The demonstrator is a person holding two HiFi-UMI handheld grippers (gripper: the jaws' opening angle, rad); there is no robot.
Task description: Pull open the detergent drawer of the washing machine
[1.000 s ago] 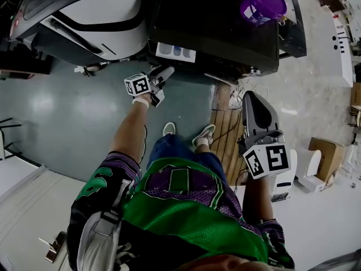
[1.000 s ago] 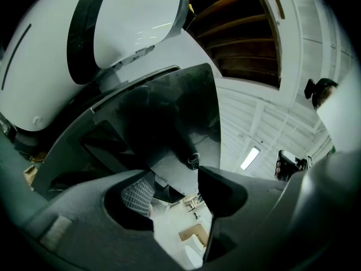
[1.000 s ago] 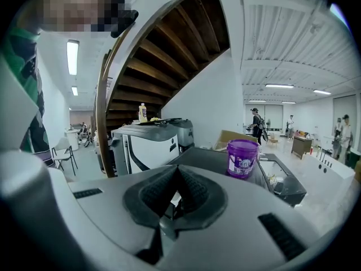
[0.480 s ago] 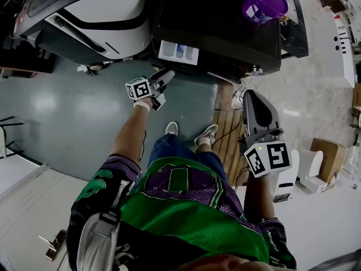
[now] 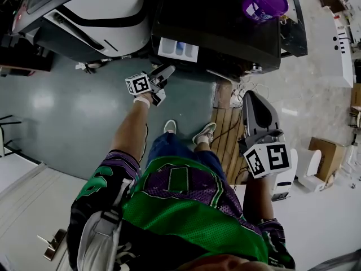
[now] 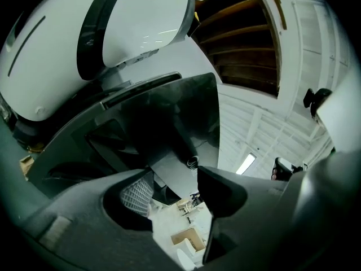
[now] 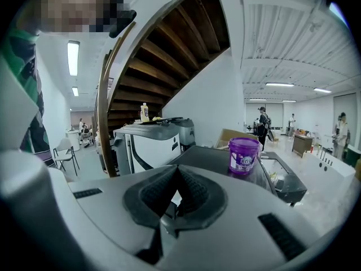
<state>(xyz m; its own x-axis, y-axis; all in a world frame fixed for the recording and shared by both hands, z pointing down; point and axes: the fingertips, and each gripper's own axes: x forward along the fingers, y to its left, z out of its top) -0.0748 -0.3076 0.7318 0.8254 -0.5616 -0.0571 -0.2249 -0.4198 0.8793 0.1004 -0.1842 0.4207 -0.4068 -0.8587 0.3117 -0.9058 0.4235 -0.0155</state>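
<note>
White detergent drawer (image 5: 177, 50) stands out from the dark washing machine (image 5: 214, 21), apparently open. The left gripper (image 5: 165, 73) is just beside it; its jaws have just been opening, nothing between them, likely a release. The right gripper (image 5: 252, 99) is closed, empty and parked aside.

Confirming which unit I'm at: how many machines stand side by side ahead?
2: a white machine at the left, a black machine at the right with its detergent drawer pulled out. Others may sit outside the frame.
</note>
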